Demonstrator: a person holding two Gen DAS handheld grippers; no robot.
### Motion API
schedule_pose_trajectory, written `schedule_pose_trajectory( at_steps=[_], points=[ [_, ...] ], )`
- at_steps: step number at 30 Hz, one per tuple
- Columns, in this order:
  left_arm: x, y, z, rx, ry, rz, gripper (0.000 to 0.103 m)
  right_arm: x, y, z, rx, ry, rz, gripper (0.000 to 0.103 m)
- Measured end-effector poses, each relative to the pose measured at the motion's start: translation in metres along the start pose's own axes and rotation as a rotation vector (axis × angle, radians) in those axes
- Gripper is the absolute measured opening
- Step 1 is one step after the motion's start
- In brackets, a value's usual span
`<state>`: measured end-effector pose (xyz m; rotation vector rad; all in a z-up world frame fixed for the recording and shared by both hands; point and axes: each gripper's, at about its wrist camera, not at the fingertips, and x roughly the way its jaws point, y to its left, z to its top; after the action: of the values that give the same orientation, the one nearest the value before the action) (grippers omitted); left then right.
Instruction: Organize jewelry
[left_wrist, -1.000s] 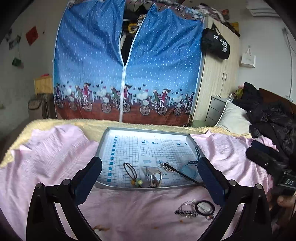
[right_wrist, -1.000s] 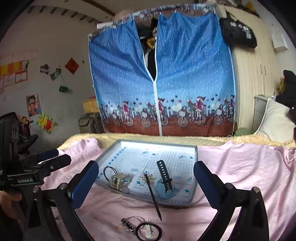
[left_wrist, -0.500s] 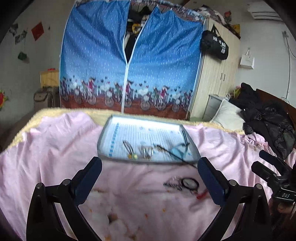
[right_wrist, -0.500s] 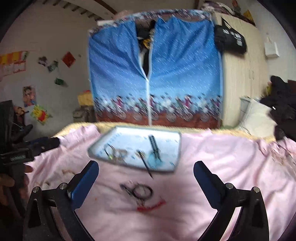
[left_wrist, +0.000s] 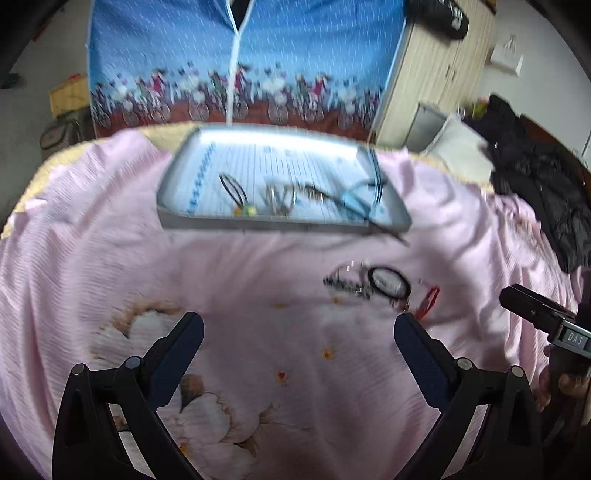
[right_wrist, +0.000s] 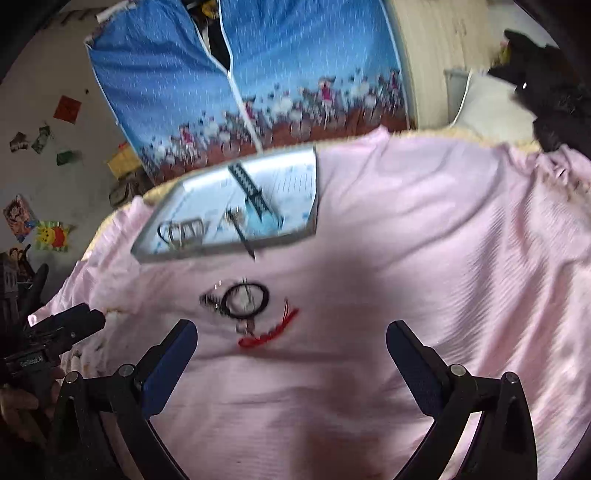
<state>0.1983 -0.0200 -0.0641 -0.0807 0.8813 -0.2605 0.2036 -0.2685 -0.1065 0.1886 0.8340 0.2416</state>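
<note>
Pink bedsheet (right_wrist: 424, 240); loose jewelry pile (right_wrist: 243, 299) lies at 11 o'clock off right gripper (right_wrist: 291, 354), nearer than left gripper (left_wrist: 299, 343); both jaws wide, empty.

Blue fabric wardrobe (left_wrist: 243, 55) behind pink bedspread (left_wrist: 258, 332); wooden cupboard (left_wrist: 439, 74) right; posters on wall (right_wrist: 33, 122).

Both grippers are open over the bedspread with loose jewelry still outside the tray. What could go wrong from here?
1. The black ring, chain and red string lie tangled; a pinch may lift several at once.
2. The dark stick overhangs the tray rim and could be knocked out.
3. The soft bedspread may bunch into the right gripper.
</note>
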Motion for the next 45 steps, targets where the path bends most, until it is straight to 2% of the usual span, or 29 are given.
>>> schedule_pose_trajectory(
  at_steps=[2, 3, 7, 10, 12, 14, 16, 19, 21, 24, 28, 33, 37, 41, 44, 45],
  points=[
    [0.013, 0.002, 0.003, 0.01, 0.043, -0.009, 0.101, 0.013, -0.002, 0.001, -0.003, 0.051, 0.01, 0.103],
    [0.017, 0.003, 0.005, 0.013, 0.054, -0.018, 0.101, 0.016, -0.004, 0.001, -0.006, 0.067, 0.017, 0.098],
    [0.035, 0.006, 0.014, 0.029, 0.086, -0.081, 0.101, 0.037, -0.004, 0.0, -0.018, 0.14, 0.032, 0.065],
    [0.044, 0.006, 0.019, 0.061, 0.086, -0.093, 0.1, 0.051, -0.004, -0.001, -0.014, 0.187, 0.047, 0.058],
    [0.053, 0.009, 0.023, 0.047, 0.098, -0.124, 0.097, 0.059, -0.006, 0.0, -0.005, 0.206, 0.061, 0.053],
    [0.059, 0.012, 0.025, 0.01, 0.111, -0.17, 0.091, 0.064, -0.007, 0.002, 0.005, 0.218, 0.068, 0.046],
    [0.064, 0.016, 0.026, -0.029, 0.128, -0.215, 0.075, 0.07, -0.01, 0.002, 0.029, 0.229, 0.083, 0.04],
    [0.066, 0.016, 0.025, -0.048, 0.141, -0.263, 0.058, 0.077, -0.01, 0.002, 0.037, 0.245, 0.092, 0.031],
    [0.067, 0.013, 0.024, -0.052, 0.158, -0.29, 0.052, 0.08, -0.008, 0.003, 0.029, 0.25, 0.086, 0.029],
    [0.075, 0.014, 0.024, -0.091, 0.19, -0.332, 0.05, 0.085, -0.006, 0.006, 0.009, 0.245, 0.079, 0.014],
    [0.095, 0.026, 0.029, -0.207, 0.242, -0.385, 0.05, 0.086, -0.004, 0.013, -0.036, 0.211, 0.052, 0.011],
    [0.106, 0.047, 0.037, -0.354, 0.25, -0.459, 0.048, 0.094, 0.0, 0.017, -0.062, 0.195, 0.057, 0.01],
    [0.11, 0.053, 0.04, -0.361, 0.267, -0.454, 0.04, 0.1, 0.004, 0.019, -0.075, 0.191, 0.065, 0.01],
    [0.109, 0.052, 0.039, -0.343, 0.272, -0.442, 0.039, 0.099, 0.006, 0.021, -0.07, 0.183, 0.076, 0.008],
    [0.112, 0.048, 0.04, -0.328, 0.277, -0.416, 0.025, 0.1, 0.006, 0.021, -0.067, 0.182, 0.076, 0.008],
    [0.113, 0.048, 0.039, -0.319, 0.284, -0.4, 0.016, 0.1, 0.006, 0.021, -0.069, 0.184, 0.077, 0.007]
  ],
)
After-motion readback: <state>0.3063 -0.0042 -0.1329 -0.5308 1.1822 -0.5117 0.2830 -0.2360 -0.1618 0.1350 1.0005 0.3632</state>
